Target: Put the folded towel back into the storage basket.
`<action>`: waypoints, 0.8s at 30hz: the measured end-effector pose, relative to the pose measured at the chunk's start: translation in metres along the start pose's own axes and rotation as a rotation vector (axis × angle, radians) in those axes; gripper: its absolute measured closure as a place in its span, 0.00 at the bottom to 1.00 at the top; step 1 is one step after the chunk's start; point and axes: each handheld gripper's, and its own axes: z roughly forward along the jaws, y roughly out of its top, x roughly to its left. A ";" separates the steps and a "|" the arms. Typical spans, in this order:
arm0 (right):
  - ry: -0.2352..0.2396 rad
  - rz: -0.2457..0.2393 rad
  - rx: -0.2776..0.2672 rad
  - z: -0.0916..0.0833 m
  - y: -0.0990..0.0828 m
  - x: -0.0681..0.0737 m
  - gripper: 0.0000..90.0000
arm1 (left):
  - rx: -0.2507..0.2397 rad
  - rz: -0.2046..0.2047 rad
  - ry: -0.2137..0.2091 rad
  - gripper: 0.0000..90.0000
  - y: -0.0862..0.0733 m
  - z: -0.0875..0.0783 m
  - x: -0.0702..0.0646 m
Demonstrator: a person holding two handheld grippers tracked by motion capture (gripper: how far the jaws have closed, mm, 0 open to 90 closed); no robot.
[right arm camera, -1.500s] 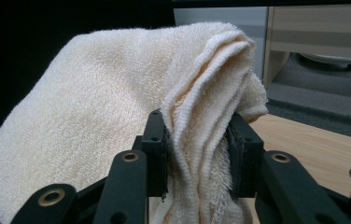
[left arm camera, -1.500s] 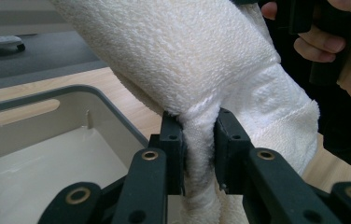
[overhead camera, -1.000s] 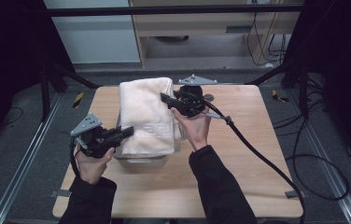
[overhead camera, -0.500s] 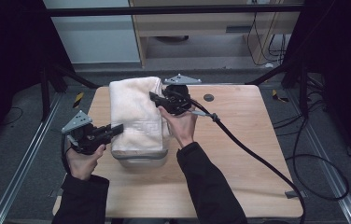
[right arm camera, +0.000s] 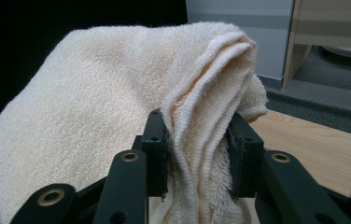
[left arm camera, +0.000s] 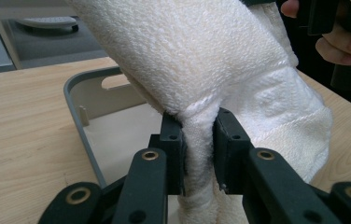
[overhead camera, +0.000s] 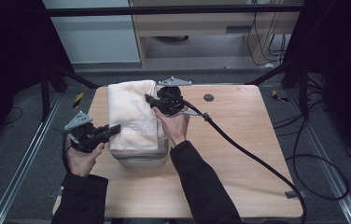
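Note:
A folded cream towel hangs stretched between my two grippers above the wooden table. My left gripper is shut on the towel's near left edge; its view shows the towel pinched between both jaws at the gripper. My right gripper is shut on the far right edge, several folded layers of towel bunched between the jaws of the gripper. Under the towel's near end sits a grey plastic bin, its rim and pale inside visible beneath the cloth.
The wooden table has bare room to the right and front. A thick black cable trails from the right gripper across the table to its right edge. A dark round spot lies near the back.
Both hands have carried the towel leftward and down, so its near end now hangs over the grey bin. Both grips held.

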 end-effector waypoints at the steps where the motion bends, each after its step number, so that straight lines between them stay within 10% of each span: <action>1: 0.000 0.002 0.003 0.002 -0.001 -0.001 0.73 | 0.004 -0.002 0.000 0.83 -0.001 0.001 0.002; 24: -0.062 0.010 0.100 0.035 -0.038 -0.014 0.72 | 0.122 -0.001 0.046 0.83 -0.026 0.037 0.016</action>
